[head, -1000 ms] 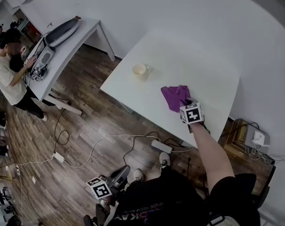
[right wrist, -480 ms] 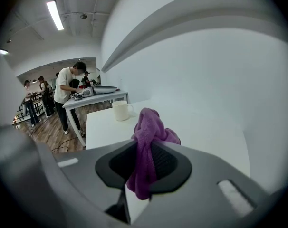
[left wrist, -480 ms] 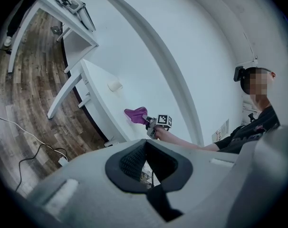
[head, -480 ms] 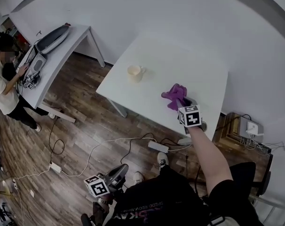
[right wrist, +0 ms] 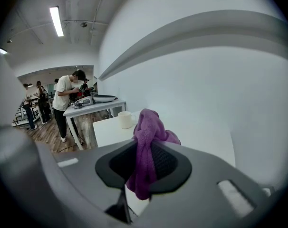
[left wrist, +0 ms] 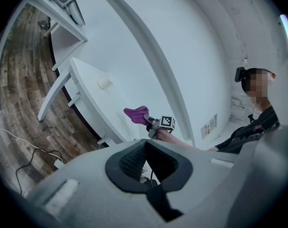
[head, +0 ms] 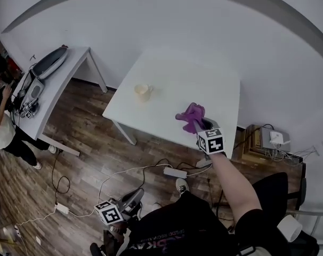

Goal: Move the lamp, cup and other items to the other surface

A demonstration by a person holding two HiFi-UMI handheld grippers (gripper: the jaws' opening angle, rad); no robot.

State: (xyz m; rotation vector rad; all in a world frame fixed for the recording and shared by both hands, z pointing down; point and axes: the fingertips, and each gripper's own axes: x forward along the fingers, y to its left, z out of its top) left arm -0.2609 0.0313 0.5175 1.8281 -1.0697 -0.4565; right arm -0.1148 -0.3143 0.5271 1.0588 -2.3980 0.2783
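Hanging between the jaws of the right tongs (right wrist: 146, 167), a purple cloth (right wrist: 151, 127) is pinched by both pads. Its upper folds are bunched above the jaws and its lower end is draped below them. In the head view the cloth is held over the near edge of the white counter (head: 204, 84), and in the left gripper view it is seen raised off the top.

The left tongs (left wrist: 145, 163) are held low beside the person's legs, well apart from the counter. A narrow gap is seen between their jaws, and nothing is held in it.

A pale cup (head: 142, 91) is seen upright on the counter, well apart from the cloth and nearer the counter's left edge. Its handle is turned to the right in the head view. No other item can be made out on that top.

A white power strip (head: 175, 172) and loose cables are laid on the wooden floor (head: 87, 159) below the counter's near edge. A second counter (head: 65, 79) is placed further to the left, and dark equipment is spread on it. A person in a light shirt (head: 1, 127) is seen beside it.
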